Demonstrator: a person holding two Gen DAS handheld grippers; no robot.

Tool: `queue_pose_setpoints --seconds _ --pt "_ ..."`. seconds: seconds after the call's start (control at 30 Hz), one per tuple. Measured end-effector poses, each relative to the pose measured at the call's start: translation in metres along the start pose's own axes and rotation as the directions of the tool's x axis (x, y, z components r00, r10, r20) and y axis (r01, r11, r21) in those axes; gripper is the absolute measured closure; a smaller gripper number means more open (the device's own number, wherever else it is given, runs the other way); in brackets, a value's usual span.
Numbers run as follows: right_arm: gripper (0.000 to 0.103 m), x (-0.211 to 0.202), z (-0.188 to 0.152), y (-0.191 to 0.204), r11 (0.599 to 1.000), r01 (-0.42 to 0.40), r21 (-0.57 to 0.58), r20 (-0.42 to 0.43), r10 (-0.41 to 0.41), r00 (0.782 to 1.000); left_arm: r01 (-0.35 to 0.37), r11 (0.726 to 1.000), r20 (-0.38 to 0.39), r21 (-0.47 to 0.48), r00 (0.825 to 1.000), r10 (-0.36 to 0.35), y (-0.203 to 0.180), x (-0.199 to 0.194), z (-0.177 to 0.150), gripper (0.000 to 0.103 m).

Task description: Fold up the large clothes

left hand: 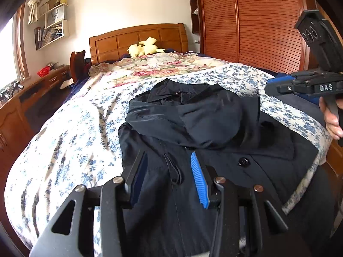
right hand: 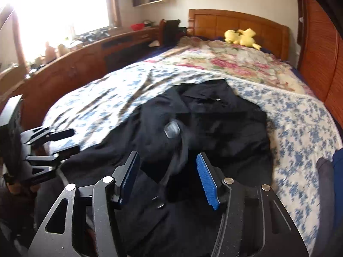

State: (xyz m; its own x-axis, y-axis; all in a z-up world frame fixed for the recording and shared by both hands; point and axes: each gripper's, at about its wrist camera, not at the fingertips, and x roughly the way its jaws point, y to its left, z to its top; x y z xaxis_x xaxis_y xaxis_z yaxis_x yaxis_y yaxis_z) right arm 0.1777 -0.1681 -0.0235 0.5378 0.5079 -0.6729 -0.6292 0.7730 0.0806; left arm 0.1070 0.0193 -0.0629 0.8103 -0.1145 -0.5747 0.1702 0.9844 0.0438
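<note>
- The dark jacket (left hand: 193, 128) lies bunched on the bed's blue-flowered quilt (left hand: 70, 132), its hood folded over the chest, a button showing near the front.
- Left claw (left hand: 169, 177) hangs just above the jacket's near part, jaws apart, blue pads clear of the cloth, nothing gripped.
- Right claw (right hand: 169, 177) hovers over the jacket's near edge too, jaws parted and empty; a drawcord and toggle (right hand: 171, 129) blur between them.
- A yellow plush toy (left hand: 143, 47) sits far off by the headboard.
</note>
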Motion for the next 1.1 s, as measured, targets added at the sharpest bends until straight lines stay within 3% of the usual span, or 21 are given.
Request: queue_pose_setpoints --seconds 0.13,0.4,0.93,1.1 --pt "0.046 -0.026 -0.015 0.012 1.0 -0.024 0.003 0.036 0.024 0.999 0.012 1.0 -0.003 0.006 1.0 -0.012 -0.008 -0.014 -0.003 0.062" --pt "0.046 -0.044 -0.049 -0.007 0.998 0.054 0.044 0.032 -0.056 0.998 0.074 0.996 -0.036 0.04 0.997 -0.073 -0.04 -0.005 -0.004 0.062" --pt "0.046 -0.059 -0.114 -0.066 0.969 0.157 0.191 -0.014 -0.157 0.987 0.176 0.974 -0.116 0.141 0.98 -0.161 -0.12 0.06 0.01 0.062" --pt "0.046 -0.055 -0.126 -0.073 0.957 0.217 0.19 -0.012 -0.219 0.976 0.247 0.955 -0.145 0.165 0.964 -0.224 -0.146 0.082 0.014 0.062"
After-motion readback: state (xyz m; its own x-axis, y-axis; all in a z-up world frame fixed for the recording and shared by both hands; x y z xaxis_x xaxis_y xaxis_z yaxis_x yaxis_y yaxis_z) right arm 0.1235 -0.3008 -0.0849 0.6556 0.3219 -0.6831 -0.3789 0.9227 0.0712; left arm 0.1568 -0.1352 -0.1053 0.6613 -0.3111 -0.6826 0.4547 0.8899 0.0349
